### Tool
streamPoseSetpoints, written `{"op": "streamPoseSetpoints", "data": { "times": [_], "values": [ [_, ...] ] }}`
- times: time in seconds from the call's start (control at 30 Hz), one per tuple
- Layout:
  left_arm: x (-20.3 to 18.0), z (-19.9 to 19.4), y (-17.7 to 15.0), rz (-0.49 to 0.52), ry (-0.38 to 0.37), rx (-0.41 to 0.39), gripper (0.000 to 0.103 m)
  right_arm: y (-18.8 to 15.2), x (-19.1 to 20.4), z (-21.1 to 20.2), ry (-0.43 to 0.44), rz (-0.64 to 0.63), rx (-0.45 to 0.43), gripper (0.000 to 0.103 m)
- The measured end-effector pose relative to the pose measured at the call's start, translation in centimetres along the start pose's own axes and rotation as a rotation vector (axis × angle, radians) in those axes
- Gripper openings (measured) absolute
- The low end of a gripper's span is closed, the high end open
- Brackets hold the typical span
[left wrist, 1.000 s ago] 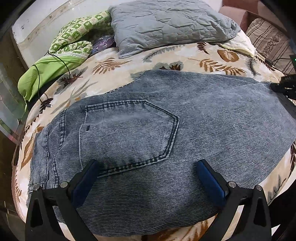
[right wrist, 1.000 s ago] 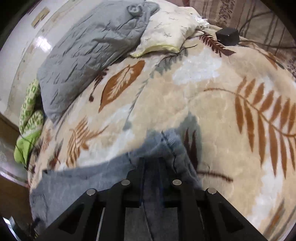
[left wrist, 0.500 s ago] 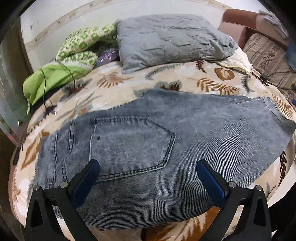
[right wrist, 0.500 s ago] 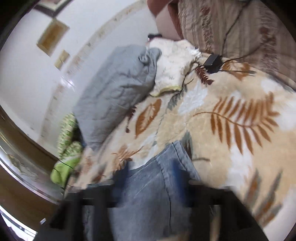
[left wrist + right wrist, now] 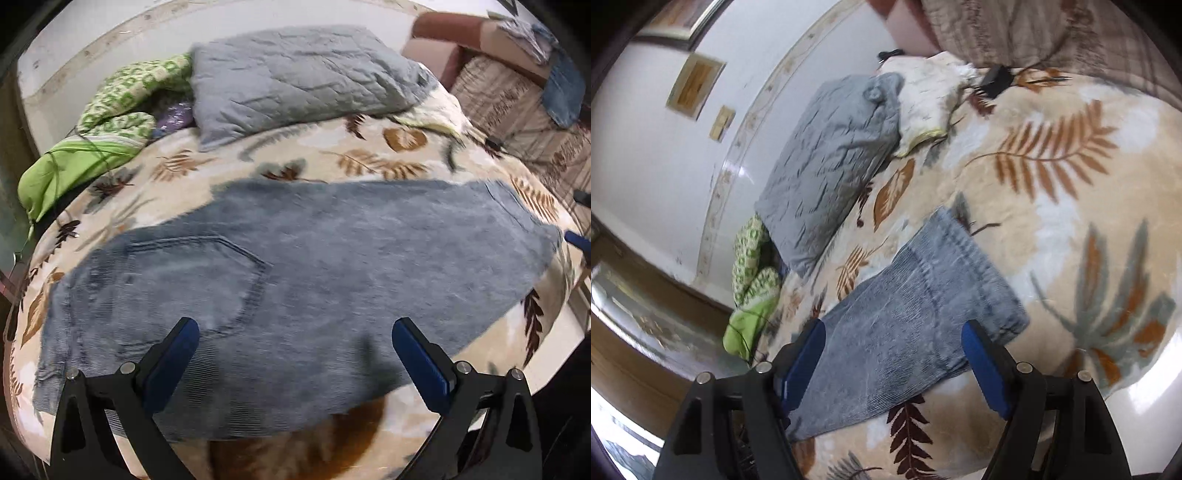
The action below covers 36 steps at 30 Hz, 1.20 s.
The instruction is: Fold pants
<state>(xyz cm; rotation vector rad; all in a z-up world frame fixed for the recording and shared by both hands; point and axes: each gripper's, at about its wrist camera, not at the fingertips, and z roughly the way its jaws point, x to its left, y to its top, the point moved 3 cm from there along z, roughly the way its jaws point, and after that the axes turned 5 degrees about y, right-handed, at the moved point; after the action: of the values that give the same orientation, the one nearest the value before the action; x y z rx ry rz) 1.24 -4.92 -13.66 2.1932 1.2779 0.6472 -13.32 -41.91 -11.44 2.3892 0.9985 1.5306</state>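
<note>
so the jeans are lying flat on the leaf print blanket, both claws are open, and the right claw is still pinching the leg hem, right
Not quite: the right claw is open and grips nothing; the right wrist view shows its blue pads spread on either side of the leg, with the hem beyond them. The rest stands: the jeans lie flat on the leaf print blanket, and the left claw is open too.

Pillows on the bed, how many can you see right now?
2. A gray quilted pillow lies at the head of the bed, near the wall. A cream pillow sits beside it, its corner tucked under the gray one. The green bedding may hide more.
</note>
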Motion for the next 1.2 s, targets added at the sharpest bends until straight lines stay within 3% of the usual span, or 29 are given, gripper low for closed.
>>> {"op": "streamPoseSetpoints", "data": {
  "times": [0.13,0.2,0.27,0.4,0.57,0.7,0.97,1.2],
  "values": [
    [-2.0,0.8,-0.8,0.068,0.024,0.026,0.103,-1.1,0.8,2.3,-0.065,-0.058,0.065,0.075],
    [-2.4,1.8,-1.4,0.099,0.061,0.064,0.103,-1.8,0.7,3.9,-0.172,-0.114,0.122,0.073],
    [-2.0,2.2,-1.6,0.065,0.034,0.088,0.103,-2.4,-0.3,5.2,-0.245,-0.114,0.172,0.065],
    [-1.2,2.7,-1.9,0.0,-0.025,0.118,0.103,-2.2,-1.0,4.8,-0.229,-0.08,0.151,0.064],
    [-2.2,2.2,-2.7,0.034,0.031,0.065,0.103,-2.5,-1.2,5.0,-0.234,-0.105,0.152,0.065],
    [-1.6,2.5,-2.5,0.02,0.001,0.094,0.103,-2.4,-0.6,5.3,-0.253,-0.126,0.152,0.069],
    [-1.7,2.2,-2.8,0.028,0.003,0.063,0.103,-2.8,0.6,6.3,-0.318,-0.195,0.16,0.074],
    [-1.9,1.9,-2.4,0.054,0.017,0.073,0.103,-2.5,0.2,5.3,-0.261,-0.147,0.146,0.074]
  ]
}}
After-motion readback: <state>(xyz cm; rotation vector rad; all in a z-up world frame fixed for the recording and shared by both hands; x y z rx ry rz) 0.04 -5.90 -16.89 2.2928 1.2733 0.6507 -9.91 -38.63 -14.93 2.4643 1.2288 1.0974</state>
